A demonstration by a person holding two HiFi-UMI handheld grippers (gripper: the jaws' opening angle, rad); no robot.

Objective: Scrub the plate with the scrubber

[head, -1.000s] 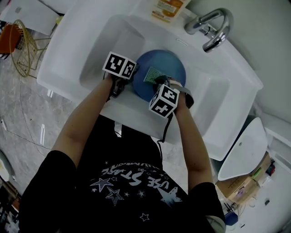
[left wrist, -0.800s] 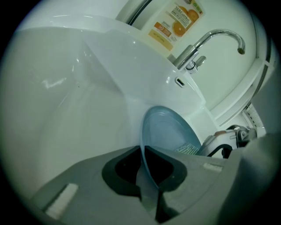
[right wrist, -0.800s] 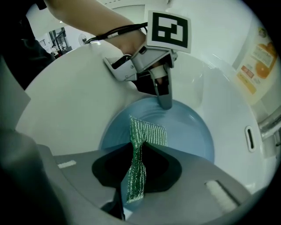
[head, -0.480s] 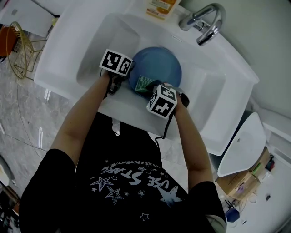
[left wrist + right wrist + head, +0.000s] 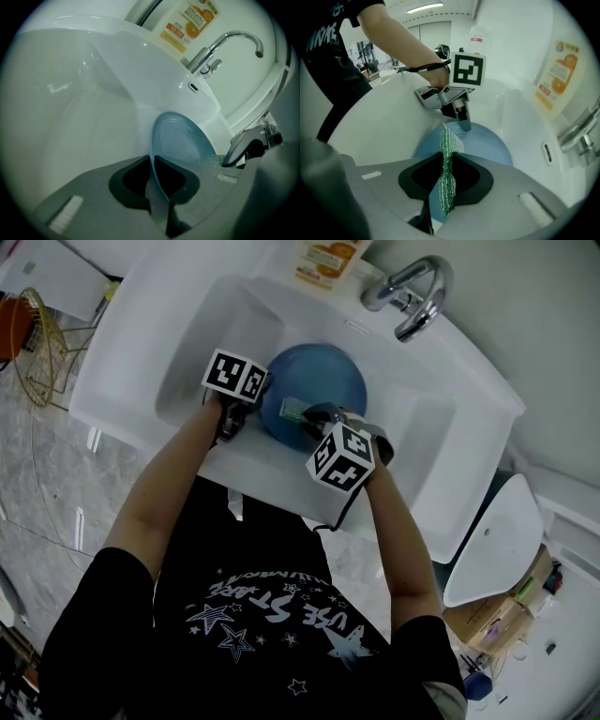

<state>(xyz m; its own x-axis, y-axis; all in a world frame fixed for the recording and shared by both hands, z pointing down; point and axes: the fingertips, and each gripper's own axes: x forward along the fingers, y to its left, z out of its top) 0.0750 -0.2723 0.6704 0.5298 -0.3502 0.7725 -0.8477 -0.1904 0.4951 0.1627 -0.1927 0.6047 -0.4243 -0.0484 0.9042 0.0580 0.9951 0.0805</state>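
Observation:
A blue plate (image 5: pixel 319 381) stands tilted in the white sink (image 5: pixel 187 343). My left gripper (image 5: pixel 251 413) is shut on the plate's left rim; in the left gripper view the rim (image 5: pixel 157 187) runs edge-on between the jaws, around the left gripper (image 5: pixel 154 176). My right gripper (image 5: pixel 307 416) is shut on a green mesh scrubber (image 5: pixel 291 409), which lies against the plate's near face. In the right gripper view the scrubber (image 5: pixel 447 154) sticks up from the right gripper (image 5: pixel 446 173), with the plate (image 5: pixel 487 143) behind it and the left gripper (image 5: pixel 461 117) on the plate's far rim.
A chrome faucet (image 5: pixel 412 292) rises at the sink's back right. An orange-labelled soap bottle (image 5: pixel 323 259) stands behind the basin. A gold wire rack (image 5: pixel 37 334) sits off to the left, and a white basin-like object (image 5: pixel 497 540) to the right.
The right gripper has dragged the scrubber from the plate's middle toward its near left part. The left gripper keeps its hold on the rim.

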